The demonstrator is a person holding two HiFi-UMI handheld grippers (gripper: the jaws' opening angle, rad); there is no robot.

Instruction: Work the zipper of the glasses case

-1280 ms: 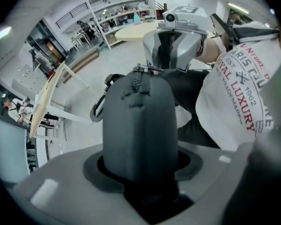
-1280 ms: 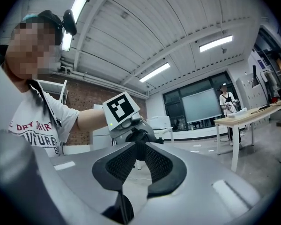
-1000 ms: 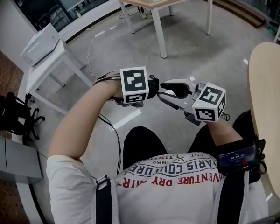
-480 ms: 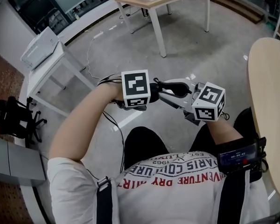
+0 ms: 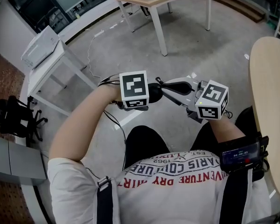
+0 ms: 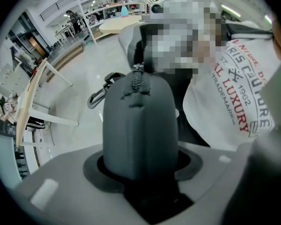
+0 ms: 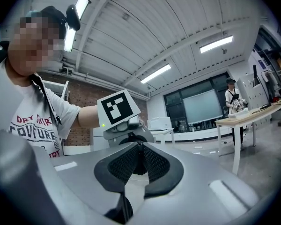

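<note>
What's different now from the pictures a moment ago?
The right gripper has just closed its jaws, and it seems to pinch the small zipper pull between them. Both hands have hardly moved. The left gripper still clamps the glasses case as before.

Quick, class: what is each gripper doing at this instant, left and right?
Left gripper: closed on the glasses case.
Right gripper: jaws just closing, tips pinched on what looks like the zipper pull.

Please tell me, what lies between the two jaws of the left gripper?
The dark grey glasses case, clamped by the left gripper; the left gripper view shows it.
</note>
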